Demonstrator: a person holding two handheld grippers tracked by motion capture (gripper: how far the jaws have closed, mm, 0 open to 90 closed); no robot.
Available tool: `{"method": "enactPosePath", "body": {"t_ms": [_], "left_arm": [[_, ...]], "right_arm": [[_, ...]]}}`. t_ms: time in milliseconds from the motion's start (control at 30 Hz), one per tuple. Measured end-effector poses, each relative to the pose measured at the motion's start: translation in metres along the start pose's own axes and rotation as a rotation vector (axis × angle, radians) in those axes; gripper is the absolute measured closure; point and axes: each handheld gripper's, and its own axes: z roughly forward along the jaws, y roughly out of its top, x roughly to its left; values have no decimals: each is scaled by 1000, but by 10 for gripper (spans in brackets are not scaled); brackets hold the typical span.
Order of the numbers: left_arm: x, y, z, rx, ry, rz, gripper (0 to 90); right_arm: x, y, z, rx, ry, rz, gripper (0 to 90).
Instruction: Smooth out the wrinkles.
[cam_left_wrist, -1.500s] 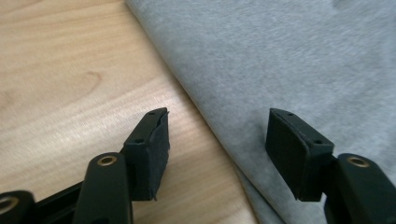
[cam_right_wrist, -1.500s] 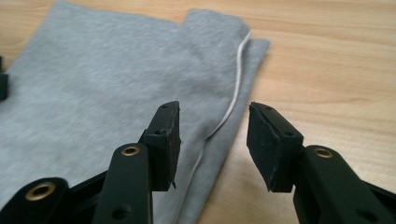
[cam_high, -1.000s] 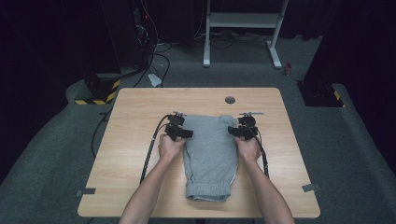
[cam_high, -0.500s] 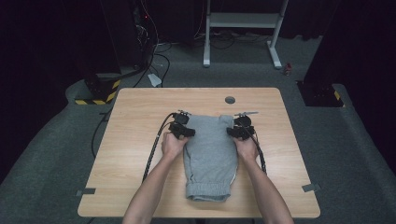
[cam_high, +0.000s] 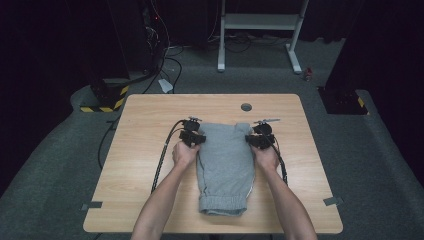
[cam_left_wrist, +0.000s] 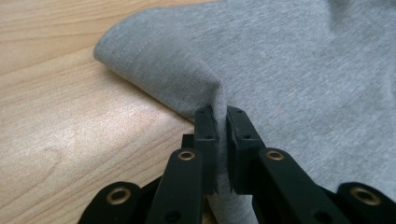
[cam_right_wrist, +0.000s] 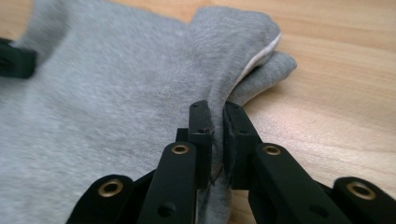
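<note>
Left gripper (cam_left_wrist: 221, 122) jaws pinching the left edge of the folded grey knit fabric shorts (cam_high: 223, 162), right gripper (cam_right_wrist: 215, 119) jaws clamping the opposite edge, fabric bunching up between them, shorts lying flat mid pale wooden counter (cam_high: 145, 127), waistband nearest the person.

we see a wooden table (cam_high: 150, 150) with a folded grey garment (cam_high: 225, 165) lying near its centre, the elastic cuffed end toward the person. the left gripper (cam_high: 192, 136) sits at the garment's far left edge, the right gripper (cam_high: 261, 136) at its far right edge. the left hand (cam_high: 184, 154) and right hand (cam_high: 266, 157) grip them from behind. black cables (cam_high: 162, 160) trail along the tabletop. a round grommet (cam_high: 246, 107) lies near the far edge. grey carpet (cam_high: 60, 175) surrounds the table.
</note>
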Motion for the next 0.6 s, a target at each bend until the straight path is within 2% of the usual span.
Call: {"method": "enactPosePath", "body": {"t_ms": [200, 333, 367, 467, 567, 600], "left_arm": [[-1, 0, -8, -21, -42, 14, 843], [-2, 3, -23, -45, -64, 34, 844], [-3, 4, -27, -56, -64, 36, 844], [-5, 5, -38, -72, -47, 84, 844], [-4, 6, -44, -72, -39, 93, 843], [-6, 6, -45, -81, -43, 83, 843]], "right_arm": [[-1, 2, -14, -32, 35, -21, 833], [1, 4, -23, -43, 44, -32, 833], [2, 5, -27, -48, 45, -41, 834], [4, 7, -38, -63, 56, -43, 836], [3, 8, -46, -87, 64, -57, 839], [3, 8, -46, -85, 67, -48, 840]]}}
